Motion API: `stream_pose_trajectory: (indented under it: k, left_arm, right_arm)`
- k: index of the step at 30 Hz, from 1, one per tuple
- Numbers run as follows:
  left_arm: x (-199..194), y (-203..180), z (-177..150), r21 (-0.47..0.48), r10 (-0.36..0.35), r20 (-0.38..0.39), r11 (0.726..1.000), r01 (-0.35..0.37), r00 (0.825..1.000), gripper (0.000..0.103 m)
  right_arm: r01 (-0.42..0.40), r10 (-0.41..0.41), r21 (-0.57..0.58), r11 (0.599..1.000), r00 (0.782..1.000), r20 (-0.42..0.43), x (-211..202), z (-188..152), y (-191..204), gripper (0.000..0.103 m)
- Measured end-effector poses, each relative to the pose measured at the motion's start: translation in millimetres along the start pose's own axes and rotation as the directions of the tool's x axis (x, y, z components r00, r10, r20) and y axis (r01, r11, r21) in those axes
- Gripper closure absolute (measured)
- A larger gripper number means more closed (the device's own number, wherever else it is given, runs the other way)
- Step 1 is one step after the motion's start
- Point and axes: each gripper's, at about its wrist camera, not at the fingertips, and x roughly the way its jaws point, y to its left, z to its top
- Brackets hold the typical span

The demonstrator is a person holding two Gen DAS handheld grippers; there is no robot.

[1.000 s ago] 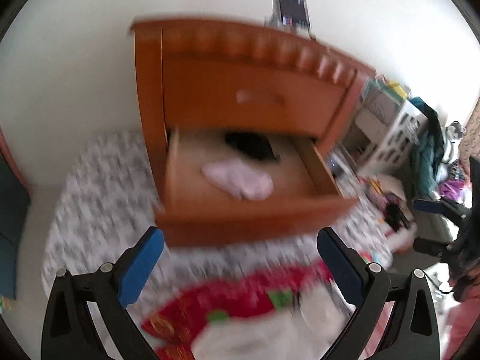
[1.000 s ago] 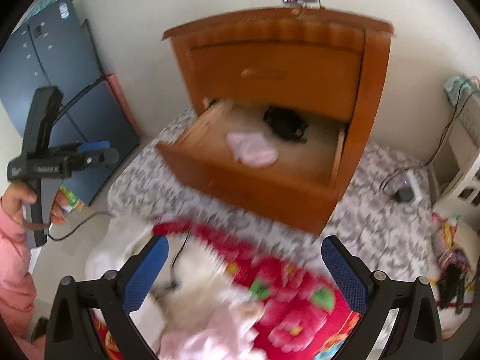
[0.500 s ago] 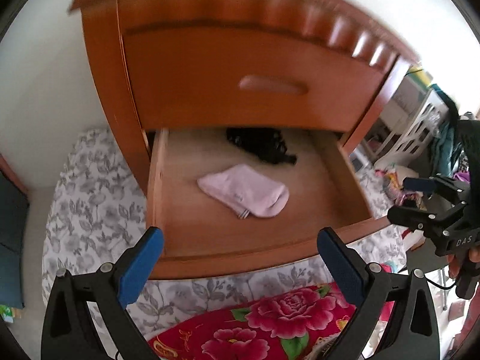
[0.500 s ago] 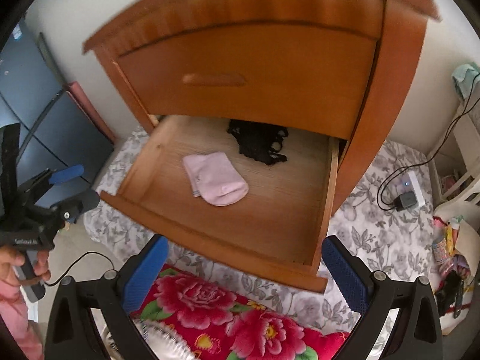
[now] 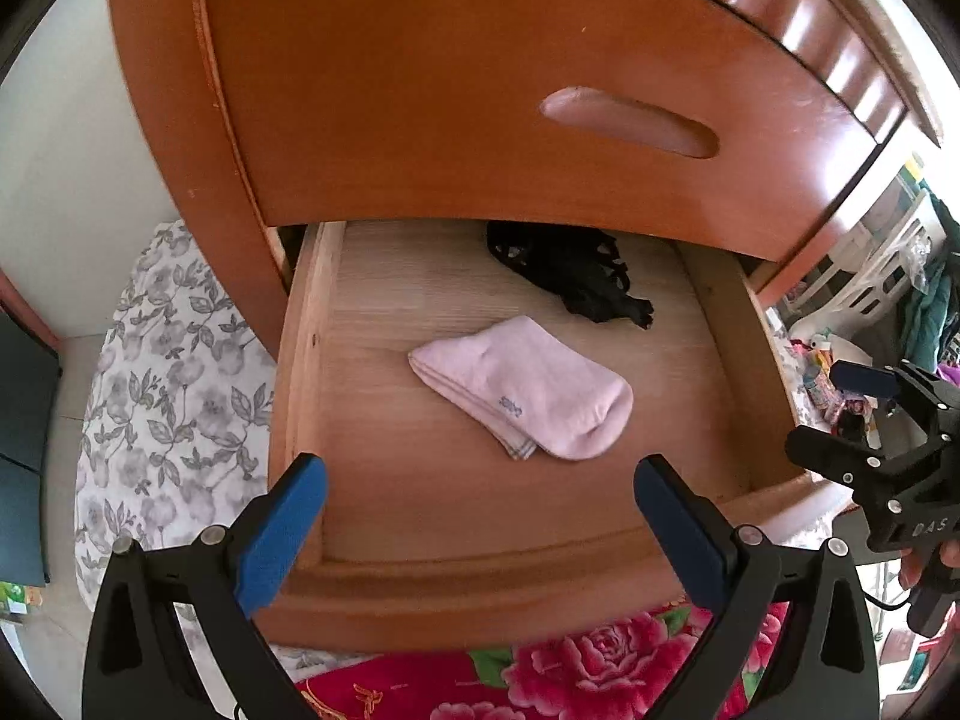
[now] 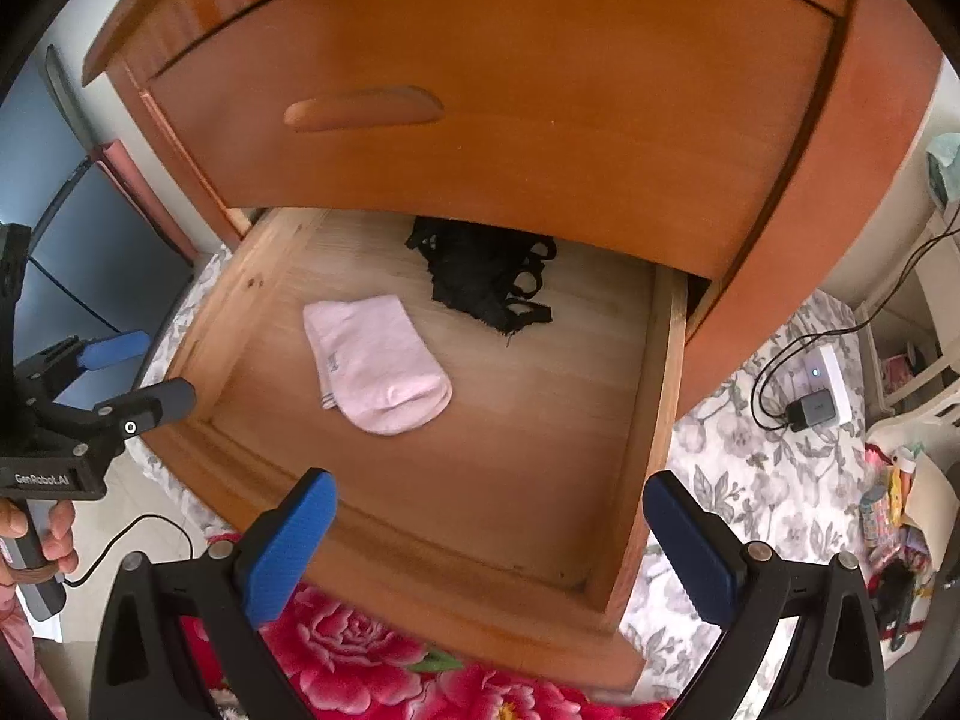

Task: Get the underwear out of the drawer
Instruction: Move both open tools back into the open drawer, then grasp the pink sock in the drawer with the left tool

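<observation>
- Drawer [image 5: 480, 564]: lower one of a wooden nightstand [image 5: 480, 60], pulled out; wood floor and side walls in view. Landmark for all entries below.
- Underwear [image 5: 576, 276]: black, crumpled, lying at the drawer's back, partly under the closed upper drawer front [image 6: 510, 90]. Untouched by either gripper.
- Sock [image 5: 528, 387]: pale pink, folded, flat mid-drawer, just in front of the underwear and apart from it.
- Left gripper [image 5: 480, 534]: above the drawer's front edge, blue-padded fingers [image 5: 282, 534] spread wide, nothing between them. Seen from the right wrist camera, it sits off the drawer's left front corner, held by a hand [image 6: 36, 540].
- Right gripper [image 6: 489, 546]: over the drawer's front edge, fingers [image 6: 690, 546] wide apart, empty. Seen from the left wrist camera, it sits off the drawer's right side.
- Red floral cloth [image 6: 360, 660]: in front of the drawer, below its front panel.
- Grey floral cloth [image 5: 162, 396]: spread under the nightstand, to both sides of the drawer.
- Charger and cable [image 6: 810, 408]: on that cloth, right of the drawer.
</observation>
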Motion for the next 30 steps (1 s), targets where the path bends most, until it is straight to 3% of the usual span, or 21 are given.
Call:
stream_pose_trajectory:
  k: [18,22,30]
  left_arm:
    - [64,6,22,-0.033,0.01,-0.099,0.999,-0.013,0.995,0.001]
    - [78,1,25,-0.02,0.015,-0.136,1.0,-0.018,0.991,0.001]
    - [100,-16,34,0.003,0.032,-0.219,0.999,-0.033,0.975,0.002]
  right_arm:
    - [0.055,-0.057,-0.077,0.995,0.998,-0.023,51,30,11,0.001]
    - [0.089,-0.092,-0.11,0.99,0.996,-0.019,61,33,16,0.015]
    - [0.115,-0.123,-0.139,0.984,0.991,-0.055,84,33,17,0.023]
